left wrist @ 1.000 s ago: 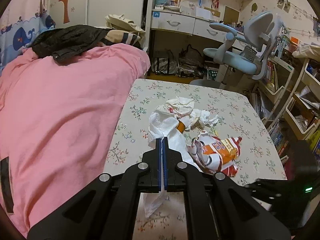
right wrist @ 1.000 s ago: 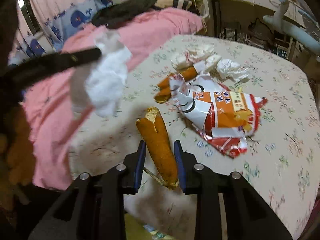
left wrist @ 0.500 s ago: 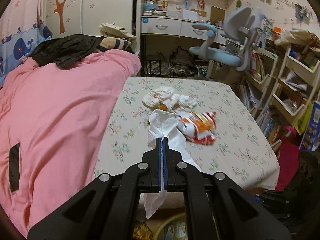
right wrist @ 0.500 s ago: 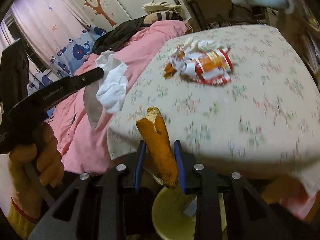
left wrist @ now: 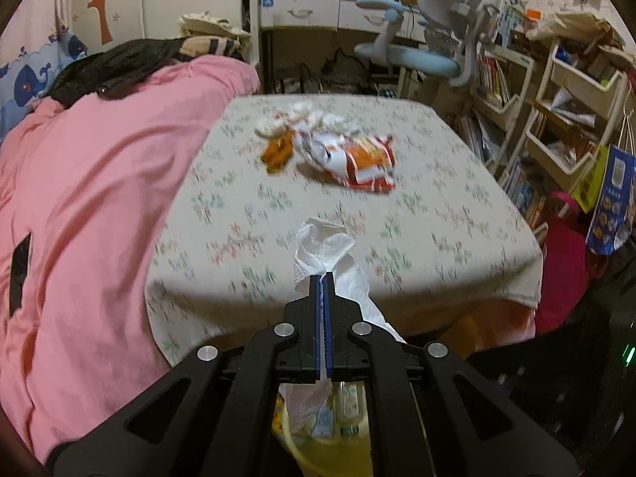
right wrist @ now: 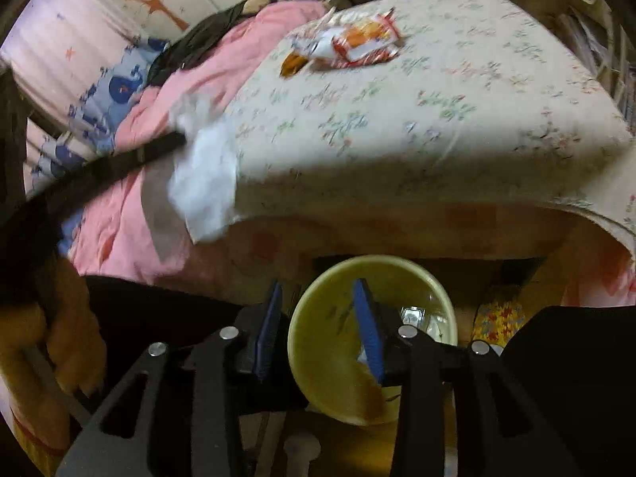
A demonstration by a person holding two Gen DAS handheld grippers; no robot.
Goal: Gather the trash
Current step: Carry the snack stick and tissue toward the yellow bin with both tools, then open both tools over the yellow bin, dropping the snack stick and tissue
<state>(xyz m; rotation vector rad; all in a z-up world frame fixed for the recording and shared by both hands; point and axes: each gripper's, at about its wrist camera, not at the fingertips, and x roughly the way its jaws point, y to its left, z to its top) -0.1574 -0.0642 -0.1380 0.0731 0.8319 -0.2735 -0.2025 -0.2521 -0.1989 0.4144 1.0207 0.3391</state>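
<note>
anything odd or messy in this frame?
Litter on the table: a crumpled wrapper, an orange scrap and tissue wads lie heaped at its far side. Nothing looks spilled or broken.

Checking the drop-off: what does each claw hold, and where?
Left claw pinches the white tissue mid-length. Right claw, jaws just opened, holds nothing.

A pink duvet [left wrist: 91, 183] fills the left side of the left wrist view, with a black garment [left wrist: 115, 65] lying across its top edge. Behind it, at upper left, a wall shows an orange tree decal [left wrist: 99, 0] and a blue whale print [left wrist: 24, 83]. At upper centre stands a white desk [left wrist: 318, 8], and a pale blue chair [left wrist: 429, 51] is just right of it. Shelves crammed with books [left wrist: 516, 119] run down the right edge, with a magenta bag [left wrist: 564, 274] below them.
</note>
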